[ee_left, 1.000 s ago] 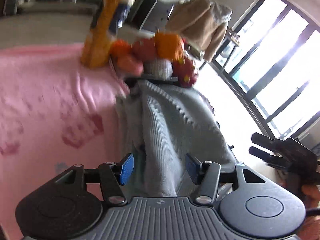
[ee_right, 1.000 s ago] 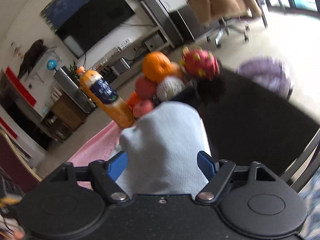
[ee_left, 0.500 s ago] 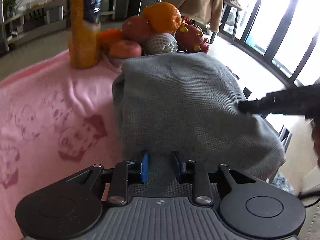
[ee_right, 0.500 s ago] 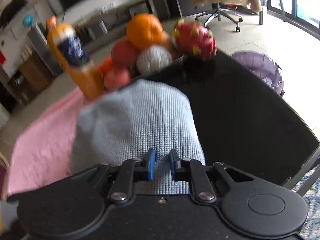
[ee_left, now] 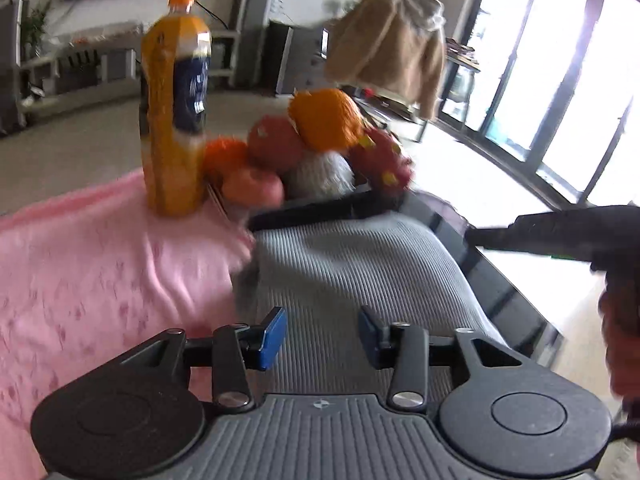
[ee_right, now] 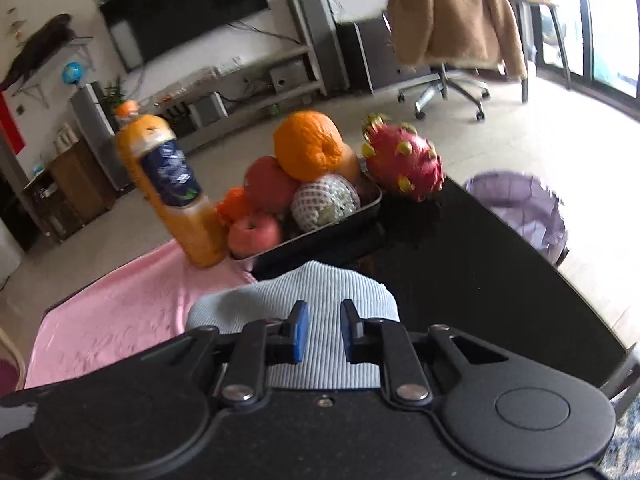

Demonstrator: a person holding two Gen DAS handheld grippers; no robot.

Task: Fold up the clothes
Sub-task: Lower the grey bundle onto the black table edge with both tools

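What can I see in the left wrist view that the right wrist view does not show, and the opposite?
Only the left wrist view shows the other tongs coming in from the right. Only the right wrist view shows the purple basket on the floor and the office chair. Both show the grey knit garment, the juice bottle and the fruit tray.

The juice bottle (ee_right: 172, 188) label's print is too blurred to read.

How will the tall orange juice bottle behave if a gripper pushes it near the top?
The juice bottle is tall and narrow and stands on the soft pink cloth, so it probably tips easily. It looks nearly full, so likely heavy. Its round body may roll once down.
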